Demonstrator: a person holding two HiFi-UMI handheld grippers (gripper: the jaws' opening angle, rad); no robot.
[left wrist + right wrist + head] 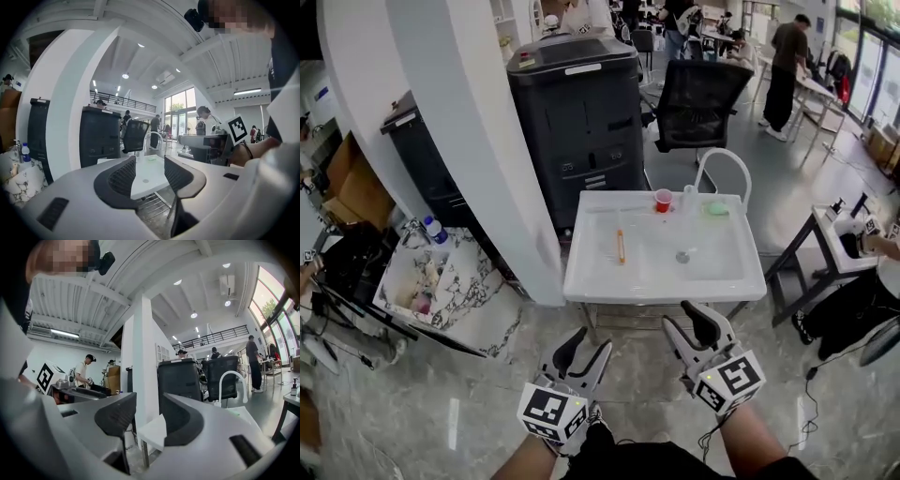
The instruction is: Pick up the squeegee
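Observation:
The squeegee, a thin tool with an orange handle, lies in the left half of the white sink basin ahead of me. In the head view both grippers hover over the floor short of the sink's near edge. My left gripper is open and empty, below the sink's left front corner. My right gripper is open and empty too, close to the near rim. In the left gripper view the open left gripper frames the sink top. In the right gripper view the right gripper frames a sink corner.
A red cup, a green item and a white arched faucet stand along the sink's far rim. A white pillar and a black machine rise to the left and behind. A small table stands at the right.

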